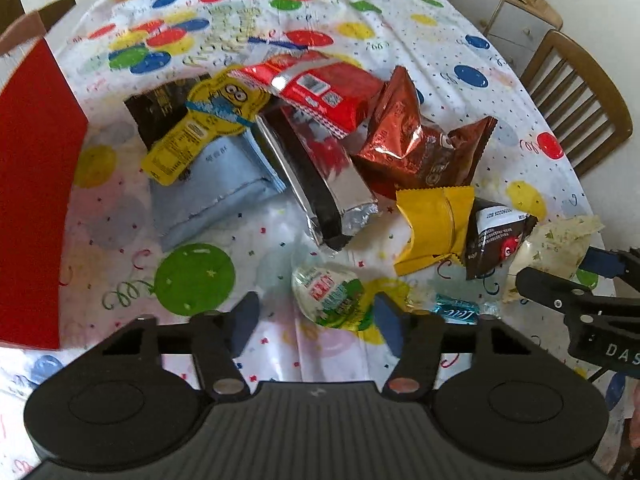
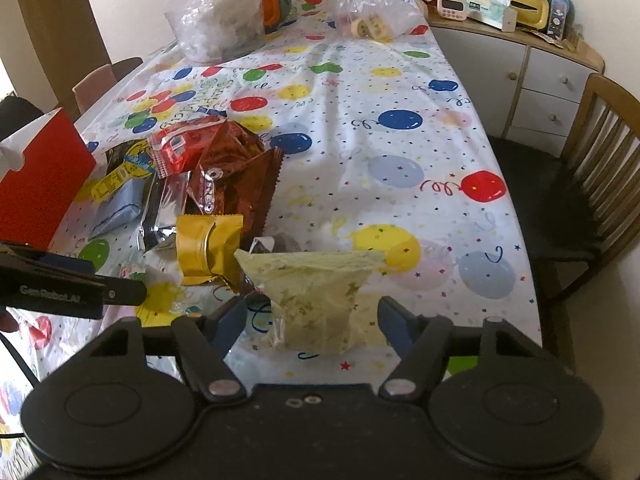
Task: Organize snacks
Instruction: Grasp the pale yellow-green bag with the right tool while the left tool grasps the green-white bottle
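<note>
Each half-spread hand-held gripper brackets its own snack at 12 o'clock without pinching: the left hand-held gripper (image 1: 316,316) the egg-shaped packet (image 1: 330,300), the right hand-held gripper (image 2: 312,316) the pale-green pouch (image 2: 316,300).

We see a home dining room: a balloon-print tablecloth (image 2: 360,92), a wooden chair (image 2: 600,152) at three o'clock, a cluttered sideboard (image 2: 516,60) at one o'clock.
</note>
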`<state>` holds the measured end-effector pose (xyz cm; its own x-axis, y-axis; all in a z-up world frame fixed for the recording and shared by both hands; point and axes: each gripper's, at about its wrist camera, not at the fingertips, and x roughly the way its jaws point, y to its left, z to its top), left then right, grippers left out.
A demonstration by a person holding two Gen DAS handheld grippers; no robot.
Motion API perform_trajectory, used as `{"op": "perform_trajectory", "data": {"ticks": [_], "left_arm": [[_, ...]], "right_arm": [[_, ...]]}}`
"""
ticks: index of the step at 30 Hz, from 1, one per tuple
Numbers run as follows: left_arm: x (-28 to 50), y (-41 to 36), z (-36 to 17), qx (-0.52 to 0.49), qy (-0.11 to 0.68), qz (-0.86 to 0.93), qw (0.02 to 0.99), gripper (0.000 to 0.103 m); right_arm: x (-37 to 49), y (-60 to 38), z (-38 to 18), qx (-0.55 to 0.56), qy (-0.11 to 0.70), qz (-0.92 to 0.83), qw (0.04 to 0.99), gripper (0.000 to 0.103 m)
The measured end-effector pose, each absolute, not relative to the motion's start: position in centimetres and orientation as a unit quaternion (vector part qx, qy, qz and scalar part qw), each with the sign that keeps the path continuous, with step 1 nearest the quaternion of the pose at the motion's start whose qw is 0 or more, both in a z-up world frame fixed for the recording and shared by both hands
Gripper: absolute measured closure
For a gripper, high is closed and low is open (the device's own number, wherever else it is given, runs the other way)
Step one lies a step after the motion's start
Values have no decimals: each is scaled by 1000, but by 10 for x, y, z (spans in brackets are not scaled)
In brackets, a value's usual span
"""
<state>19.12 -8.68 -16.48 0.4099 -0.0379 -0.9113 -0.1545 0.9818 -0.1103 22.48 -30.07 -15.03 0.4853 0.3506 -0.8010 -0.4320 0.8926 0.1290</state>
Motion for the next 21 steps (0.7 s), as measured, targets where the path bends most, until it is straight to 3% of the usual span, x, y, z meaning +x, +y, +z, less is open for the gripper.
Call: {"op": "perform_trajectory", "data": {"ticks": [9, 12, 21], "left_arm": [[194, -90, -166, -70, 539, 41, 839, 60], [193, -88, -166, -69, 533, 45, 842, 69], [186, -84, -164, -83, 527, 51, 844, 70]], "right_arm": [[228, -300, -154, -44, 459, 233, 856, 58], [228, -301, -154, -43, 459, 231, 857, 61], [224, -303, -149, -36, 453, 240, 858, 69]]}}
